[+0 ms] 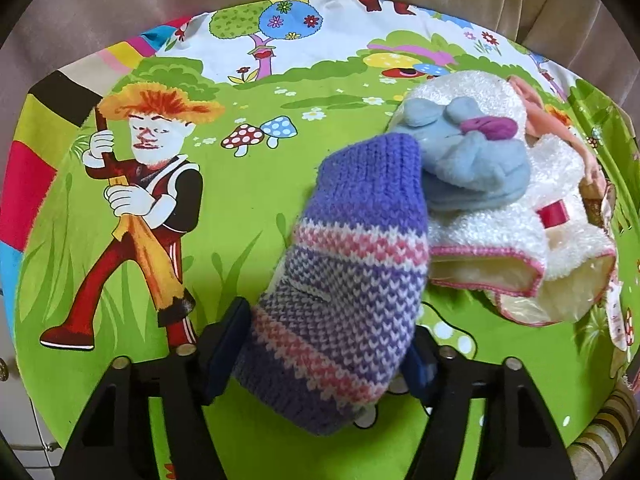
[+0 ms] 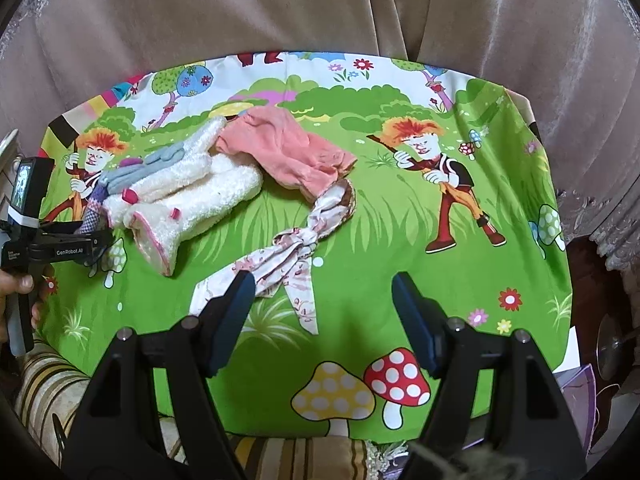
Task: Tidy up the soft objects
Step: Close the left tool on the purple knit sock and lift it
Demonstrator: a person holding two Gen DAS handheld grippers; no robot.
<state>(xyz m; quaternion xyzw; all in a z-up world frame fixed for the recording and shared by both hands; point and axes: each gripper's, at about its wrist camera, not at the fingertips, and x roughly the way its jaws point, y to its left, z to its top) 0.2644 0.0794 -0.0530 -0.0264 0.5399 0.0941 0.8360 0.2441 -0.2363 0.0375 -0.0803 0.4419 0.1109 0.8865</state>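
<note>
A purple, pink and white knitted sock (image 1: pixel 352 248) lies on the green cartoon cloth (image 1: pixel 248 184). My left gripper (image 1: pixel 328 320) points down over it, its blue pads (image 1: pixel 224 344) touching the sock's two sides at the lower end. The sock's toe rests against a pair of white fluffy booties (image 1: pixel 496 224) with a blue animal face (image 1: pixel 468 152). In the right wrist view my right gripper (image 2: pixel 323 280) hangs open above bare cloth, nothing between its fingers. A knotted floral fabric strip (image 2: pixel 296 248) lies just beyond its left finger, and a pink garment (image 2: pixel 288 152) lies farther back.
A brown curtain (image 2: pixel 320 8) hangs behind the cloth's far edge. A striped cushion (image 2: pixel 48 392) shows at the front edge. A hand (image 2: pixel 16 284) holds the left gripper's handle at the left border. Bare cloth lies to the right of the floral strip.
</note>
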